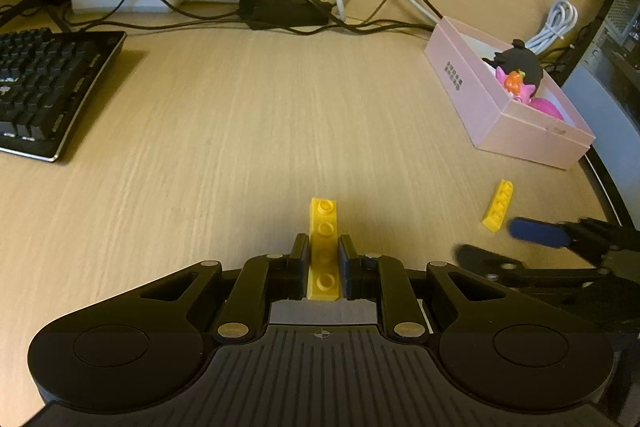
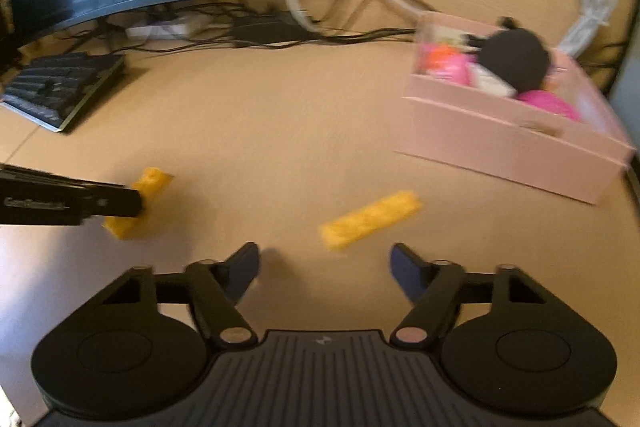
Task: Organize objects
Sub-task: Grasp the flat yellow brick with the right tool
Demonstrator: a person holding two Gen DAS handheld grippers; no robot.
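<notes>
Wooden desk (image 1: 240,131), keyboard and cables behind | left gripper (image 1: 324,259) clenched on one yellow brick (image 1: 323,247), lengthwise between its fingers | right gripper (image 2: 324,267) spread, empty | second yellow brick (image 2: 370,219) just ahead, slanting up-right, nearer the right | pink box (image 2: 500,147) beyond; toys inside, blurred, perhaps three | bricks: two.

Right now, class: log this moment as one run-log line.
left hand-held gripper: shut on yellow brick | right hand-held gripper: open, near loose yellow brick | pink box: holds toys
</notes>
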